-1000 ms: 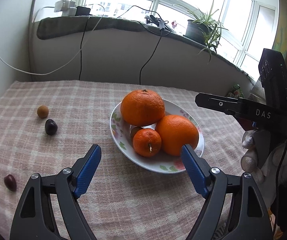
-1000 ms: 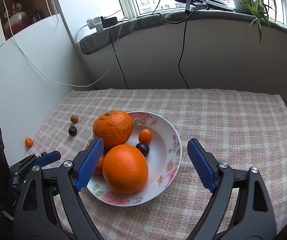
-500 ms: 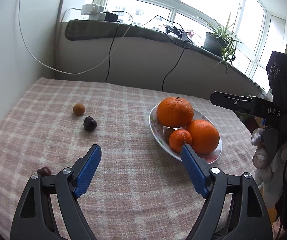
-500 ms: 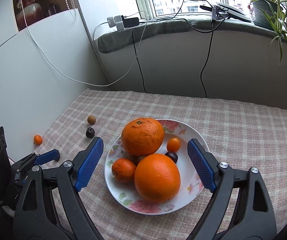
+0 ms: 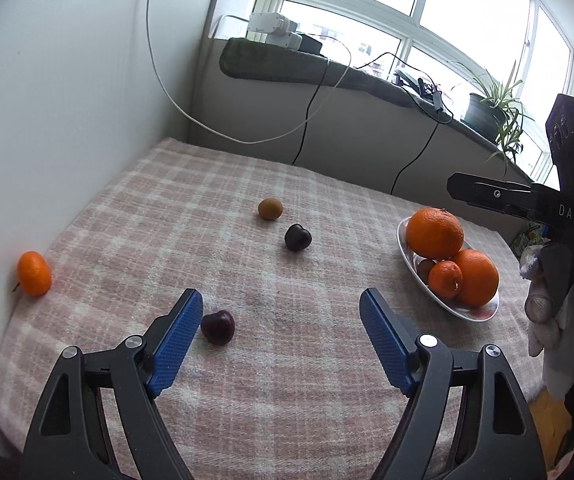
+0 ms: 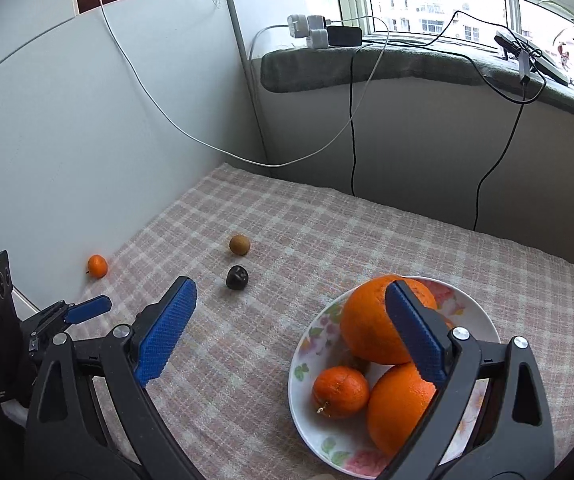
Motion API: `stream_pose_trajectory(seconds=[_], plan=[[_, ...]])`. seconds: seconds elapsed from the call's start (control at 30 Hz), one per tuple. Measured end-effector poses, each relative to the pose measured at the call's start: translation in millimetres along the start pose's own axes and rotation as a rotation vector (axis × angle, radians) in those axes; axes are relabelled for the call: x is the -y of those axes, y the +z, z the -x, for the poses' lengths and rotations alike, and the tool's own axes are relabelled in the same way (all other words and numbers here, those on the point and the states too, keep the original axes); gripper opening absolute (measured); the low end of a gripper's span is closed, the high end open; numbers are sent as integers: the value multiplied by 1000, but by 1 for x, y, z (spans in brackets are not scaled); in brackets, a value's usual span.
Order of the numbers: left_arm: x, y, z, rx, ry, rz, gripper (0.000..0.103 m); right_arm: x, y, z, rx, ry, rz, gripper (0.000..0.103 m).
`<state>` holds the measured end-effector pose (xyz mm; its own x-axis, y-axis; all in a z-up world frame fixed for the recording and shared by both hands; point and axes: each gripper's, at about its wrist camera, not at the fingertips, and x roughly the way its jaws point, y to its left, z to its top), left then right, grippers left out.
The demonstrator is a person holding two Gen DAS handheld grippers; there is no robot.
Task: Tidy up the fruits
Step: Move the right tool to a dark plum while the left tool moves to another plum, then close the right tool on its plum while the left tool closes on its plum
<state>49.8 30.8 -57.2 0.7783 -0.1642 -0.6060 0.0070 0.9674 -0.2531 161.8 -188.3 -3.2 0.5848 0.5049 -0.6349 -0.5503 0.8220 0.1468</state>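
Fruit sits partly on the flowered plate (image 6: 307, 364), lower right in the right wrist view, where two big oranges (image 6: 371, 320) and a small one (image 6: 341, 391) pile up with the right gripper (image 6: 287, 320) over them, jaws opening and empty. Loose on the checked cloth (image 5: 207, 208) lie a tangerine (image 5: 34, 273), a brown fruit (image 5: 270, 209) and a dark plum (image 5: 297, 237). Only the left wrist view shows a cherry (image 5: 218, 326) just beside the left gripper (image 5: 281, 338), spread wide, holding nothing.
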Motion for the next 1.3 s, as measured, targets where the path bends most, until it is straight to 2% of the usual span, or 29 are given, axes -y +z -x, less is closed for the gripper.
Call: stream_pose_trajectory(seconds=[0.17, 0.47, 0.7, 0.83, 0.97, 1.3], plan=[[-15, -5, 0, -17, 22, 18, 68, -24, 4, -21, -23, 31, 53, 97], [-30, -14, -9, -62, -2, 56, 47, -61, 5, -54, -62, 47, 107, 96], [-35, -14, -17, -77, -14, 75, 38, -69, 1, -90, -148, 38, 96, 73], [-35, -15, -21, -89, -18, 72, 38, -64, 0, -111, -194, 32, 65, 61], [-34, -16, -25, -97, -17, 63, 36, -59, -1, -128, -229, 18, 37, 60], [-37, -15, -34, -106, 6, 64, 29, -54, -2, -157, -280, 3, 15, 49]])
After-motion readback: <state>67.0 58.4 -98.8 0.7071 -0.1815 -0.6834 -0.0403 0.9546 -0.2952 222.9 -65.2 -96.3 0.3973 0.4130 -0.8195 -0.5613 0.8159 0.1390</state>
